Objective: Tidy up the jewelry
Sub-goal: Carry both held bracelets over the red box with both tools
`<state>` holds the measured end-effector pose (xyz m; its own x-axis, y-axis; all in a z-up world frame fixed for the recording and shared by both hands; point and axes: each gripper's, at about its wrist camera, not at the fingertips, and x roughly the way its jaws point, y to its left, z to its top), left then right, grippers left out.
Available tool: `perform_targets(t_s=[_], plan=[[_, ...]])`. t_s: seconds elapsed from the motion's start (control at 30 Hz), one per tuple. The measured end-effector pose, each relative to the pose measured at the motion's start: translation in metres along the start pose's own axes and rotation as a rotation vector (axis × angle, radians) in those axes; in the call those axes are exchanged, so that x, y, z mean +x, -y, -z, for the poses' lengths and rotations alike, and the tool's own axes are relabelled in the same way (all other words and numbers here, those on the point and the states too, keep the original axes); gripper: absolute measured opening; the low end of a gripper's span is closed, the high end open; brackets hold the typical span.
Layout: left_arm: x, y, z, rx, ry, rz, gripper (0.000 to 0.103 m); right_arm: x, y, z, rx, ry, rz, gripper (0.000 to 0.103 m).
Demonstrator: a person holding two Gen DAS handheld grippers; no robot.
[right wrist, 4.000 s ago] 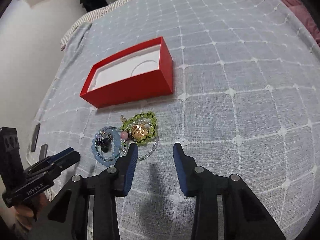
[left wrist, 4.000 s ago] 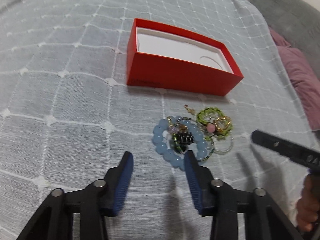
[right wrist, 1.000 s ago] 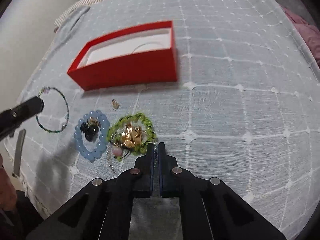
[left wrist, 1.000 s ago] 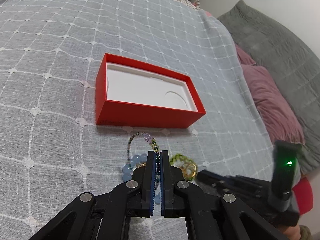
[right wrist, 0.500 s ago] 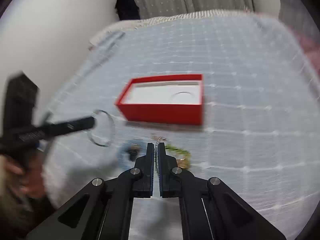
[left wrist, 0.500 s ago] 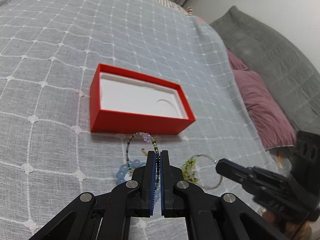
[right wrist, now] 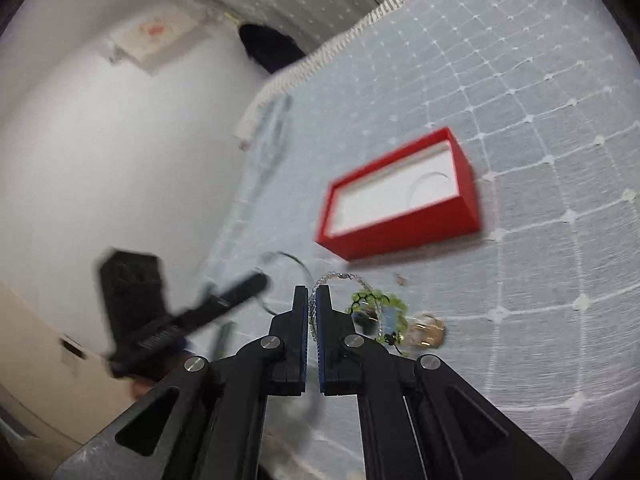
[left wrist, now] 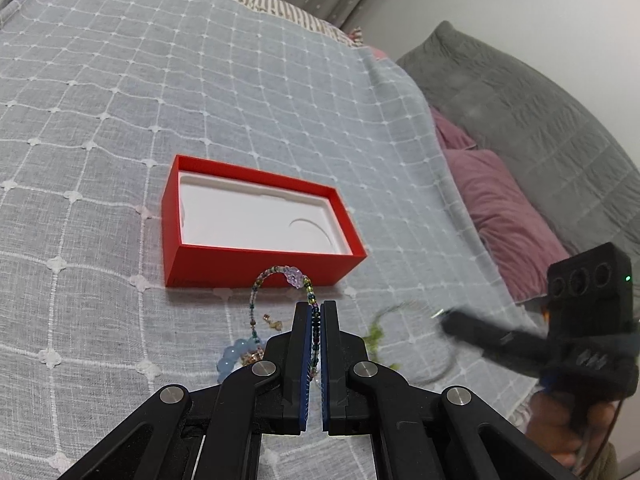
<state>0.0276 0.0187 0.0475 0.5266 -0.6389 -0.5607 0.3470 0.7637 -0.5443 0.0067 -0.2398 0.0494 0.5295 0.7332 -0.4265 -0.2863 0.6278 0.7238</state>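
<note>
- The left tool (left wrist: 316,316) is closed tight on a thin multicoloured seed-bead bracelet with a pale lilac flower bead (left wrist: 294,276). The pinch takes only a short run of the strand, so the rest stands out as a free loop ahead of the fingertips and, by my judgement, can be lowered into a container without snagging.
- The right tool (right wrist: 312,300) is likewise shut on a thin clear-beaded bracelet (right wrist: 340,278), whose loop arcs out in front of its tips; the view is blurred, so the finer detail cannot be made out.
- The open red rectangular cardboard box with a white moulded insert (left wrist: 256,216) sits on the grey quilted bedspread with white grid stitching (left wrist: 100,120), just beyond the left tool's loop. Its insert looks bare, so it is likely the place the pieces are meant to go.
- The remaining jewellery lies in a small heap on the bedspread near both tools: a pale blue round-bead bracelet (left wrist: 234,358), a lime-green beaded bracelet (right wrist: 380,300) and a small gold-coloured piece (right wrist: 430,330).
- Both strands are held clear of that heap, which probably keeps them from tangling with it.
</note>
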Motion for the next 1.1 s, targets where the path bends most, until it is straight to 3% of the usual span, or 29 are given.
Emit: perform_targets(t_s=[0.07, 0.1, 0.2, 0.27, 0.33, 0.37, 0.4, 0.5, 0.57, 0.63, 0.7, 0.77, 0.83, 1.1], plan=[[0.001, -0.001, 0.0, -0.001, -0.003, 0.0, 0.0, 0.017, 0.005, 0.005, -0.002, -0.082, 0.08, 0.003], [0.002, -0.001, 0.0, -0.001, -0.006, 0.0, 0.0, 0.023, 0.012, 0.008, 0.04, -0.11, 0.074, 0.003], [0.001, 0.0, 0.001, 0.006, -0.002, -0.008, 0.0, 0.003, 0.004, 0.006, 0.042, -0.012, -0.002, 0.003], [0.001, -0.001, 0.0, -0.001, 0.001, 0.001, 0.0, 0.013, -0.001, 0.005, 0.002, -0.074, 0.066, 0.003], [0.002, -0.001, -0.001, -0.009, -0.005, 0.013, 0.0, 0.009, 0.009, 0.003, 0.088, -0.063, -0.011, 0.003], [0.001, -0.001, 0.0, -0.004, -0.004, 0.013, 0.0, -0.004, 0.009, 0.001, 0.1, 0.015, -0.077, 0.003], [0.001, 0.001, 0.001, 0.006, 0.001, 0.008, 0.0, -0.01, 0.008, 0.0, 0.091, 0.048, -0.082, 0.003], [0.002, 0.003, 0.0, 0.014, 0.001, 0.009, 0.0, 0.013, 0.021, 0.008, 0.128, -0.077, 0.008, 0.003], [0.002, 0.002, 0.001, 0.013, -0.001, 0.009, 0.0, 0.003, 0.022, 0.006, 0.153, -0.011, -0.087, 0.003], [0.002, 0.002, 0.001, 0.015, 0.001, 0.004, 0.0, 0.001, 0.013, 0.002, 0.091, -0.007, -0.051, 0.003], [0.003, 0.001, 0.0, 0.006, -0.003, 0.014, 0.0, 0.007, 0.021, 0.002, 0.154, -0.051, -0.062, 0.003], [0.002, 0.002, 0.0, 0.01, 0.0, 0.014, 0.0, -0.005, 0.022, -0.003, 0.166, 0.014, -0.084, 0.003], [0.002, 0.003, -0.001, 0.016, 0.004, 0.017, 0.0, -0.01, 0.021, -0.01, 0.157, 0.024, -0.077, 0.003], [0.004, 0.015, -0.043, 0.007, 0.04, 0.093, 0.0, -0.002, 0.011, -0.057, 0.093, 0.036, -0.012, 0.003]])
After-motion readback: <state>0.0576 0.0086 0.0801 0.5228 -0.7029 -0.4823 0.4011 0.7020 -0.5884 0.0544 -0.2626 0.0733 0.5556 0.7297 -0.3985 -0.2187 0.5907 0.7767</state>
